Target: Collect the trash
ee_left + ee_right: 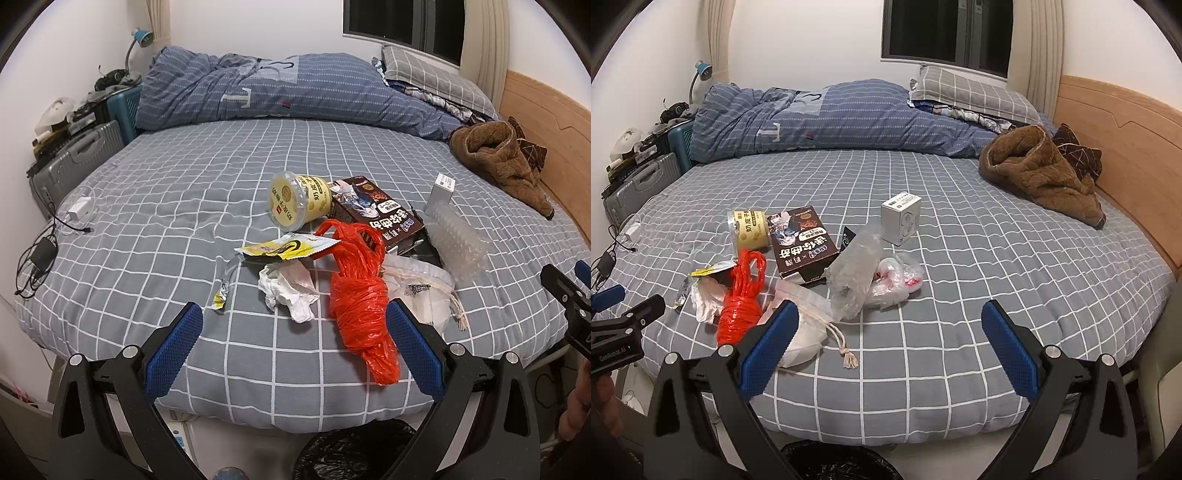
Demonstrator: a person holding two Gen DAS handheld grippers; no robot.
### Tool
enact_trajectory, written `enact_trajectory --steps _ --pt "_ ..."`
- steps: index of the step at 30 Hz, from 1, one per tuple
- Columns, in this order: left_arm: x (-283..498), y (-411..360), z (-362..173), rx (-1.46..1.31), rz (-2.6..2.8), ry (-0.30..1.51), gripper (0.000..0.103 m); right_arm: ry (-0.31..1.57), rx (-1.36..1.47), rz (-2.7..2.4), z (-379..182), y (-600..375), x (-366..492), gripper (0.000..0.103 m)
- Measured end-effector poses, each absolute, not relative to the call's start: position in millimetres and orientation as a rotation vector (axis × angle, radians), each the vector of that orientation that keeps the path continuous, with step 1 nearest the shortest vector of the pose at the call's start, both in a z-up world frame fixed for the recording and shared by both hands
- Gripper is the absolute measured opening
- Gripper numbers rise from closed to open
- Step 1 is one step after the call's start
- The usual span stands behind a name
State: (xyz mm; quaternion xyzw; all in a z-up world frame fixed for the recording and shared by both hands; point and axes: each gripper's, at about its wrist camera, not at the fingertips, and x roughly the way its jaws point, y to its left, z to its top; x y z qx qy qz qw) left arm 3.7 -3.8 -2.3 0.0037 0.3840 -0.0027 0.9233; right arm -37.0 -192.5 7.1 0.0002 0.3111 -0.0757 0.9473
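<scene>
Your main risk is grabbing the wrong thing: the trash lies in one tangled heap on the bed (184, 192), so closing on the red plastic bag (360, 306) could drag the crumpled tissue (291, 291) or the white drawstring pouch (424, 291) along, or flick the small foil scrap (221, 291) off the edge. The yellow cup (297, 201) lies on its side beyond the heap and would likely roll if nudged. The bubble wrap (855, 269) is springy and may slip from the pads. A charger and cable (79, 210), far to the left of your left gripper, are probably not trash.

Your left gripper (295, 343) is spread wide and holds nothing; the red plastic bag sits just inside its right finger, apparently not gripped. Your right gripper (890, 347) is equally wide and empty, the pouch beside its left finger. The black bin bag (351, 450) waits below, under both grippers.
</scene>
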Motion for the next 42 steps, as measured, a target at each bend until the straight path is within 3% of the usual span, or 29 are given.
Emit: enact_trajectory --steps 24,42 --pt "5 -2 -1 0.014 0.004 0.791 0.097 0.628 -0.004 -0.151 9 -194 -35 0.095" --pt "73 21 -57 -0.017 0.082 0.914 0.092 0.723 -0.008 -0.168 -22 -179 54 0.088"
